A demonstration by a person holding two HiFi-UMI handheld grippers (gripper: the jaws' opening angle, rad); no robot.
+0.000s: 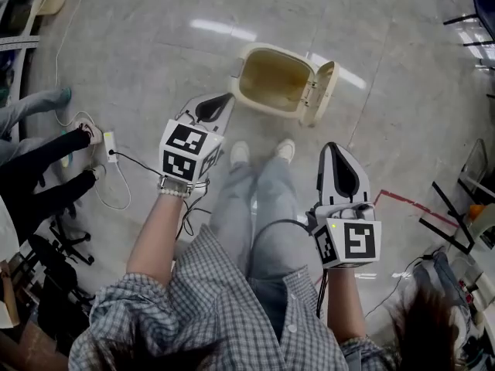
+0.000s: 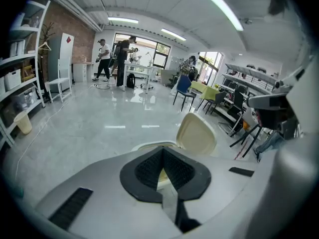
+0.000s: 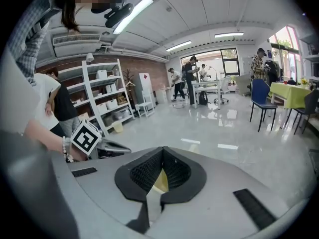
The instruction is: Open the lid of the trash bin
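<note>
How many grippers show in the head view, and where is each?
2. The left gripper points at the near rim of the open trash bin, jaws together. The right gripper hangs beside the person's right leg, apart from the bin, jaws together too. None hidden.

Left gripper [image 2: 162, 154]: jaws pressed together at tips, nothing held. Just beyond tips, cream trash bin [image 2: 152, 146], only rim showing. Lid [image 2: 197, 134] raised, standing upright at bin's right. Glossy grey floor [image 2: 89, 128]. White shelf [image 2: 22, 78] far left, small pale bucket [image 2: 23, 122] at its foot. People [image 2: 122, 59] standing at far doorway. Blue chair [image 2: 184, 87], green table [image 2: 212, 91] right of centre.
</note>
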